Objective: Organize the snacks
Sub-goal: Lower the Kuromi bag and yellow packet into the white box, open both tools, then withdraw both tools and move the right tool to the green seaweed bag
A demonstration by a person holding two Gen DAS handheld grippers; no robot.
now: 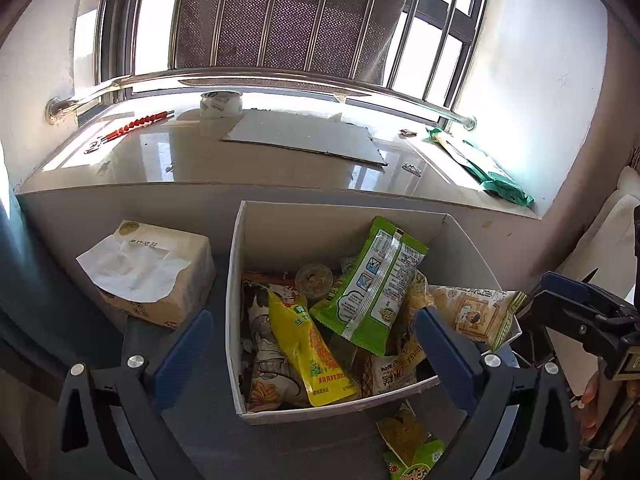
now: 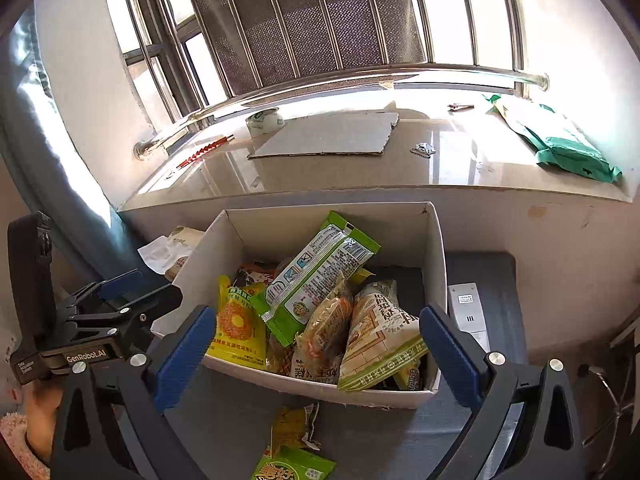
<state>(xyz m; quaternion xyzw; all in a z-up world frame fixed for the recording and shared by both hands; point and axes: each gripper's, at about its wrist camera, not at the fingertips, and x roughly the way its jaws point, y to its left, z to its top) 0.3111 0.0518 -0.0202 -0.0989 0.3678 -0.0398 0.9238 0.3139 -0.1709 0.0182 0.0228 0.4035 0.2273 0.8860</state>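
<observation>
A white cardboard box (image 1: pixel 236 320) sits on a grey surface (image 1: pixel 208 440) below a window ledge, filled with snack packets. On top lies a green packet (image 1: pixel 370 288) with its printed back up, leaning toward the far wall of the box. Beside it on the left is a yellow packet (image 1: pixel 308 356) with Chinese writing I cannot read. On the right, a pale packet with a cartoon drawing (image 1: pixel 476 312) hangs over the box's right rim. One more green and yellow packet (image 1: pixel 412 444) lies outside the box on the grey surface, just in front of its near wall.

The left tongs (image 1: pixel 314 344) hover in front of the box, spread wide, with nothing between the blue pads. The right tongs (image 2: pixel 316 344) are held the same way, wide apart and empty, pointing at the box from the near right. In the right wrist view the left tool shows at the left edge, with "GenRobot.AI" printed on its body, and a hand (image 2: pixel 40 420) grips it below.

Left of the box stands a tissue pack (image 1: pixel 156 272) with a sheet pulled out. On the stone ledge (image 1: pixel 160 164) behind lie a flat cardboard sheet (image 1: pixel 308 136), a roll of tape (image 1: pixel 221 104) and a green bag (image 1: pixel 488 168). A white remote (image 2: pixel 468 312) lies right of the box.
</observation>
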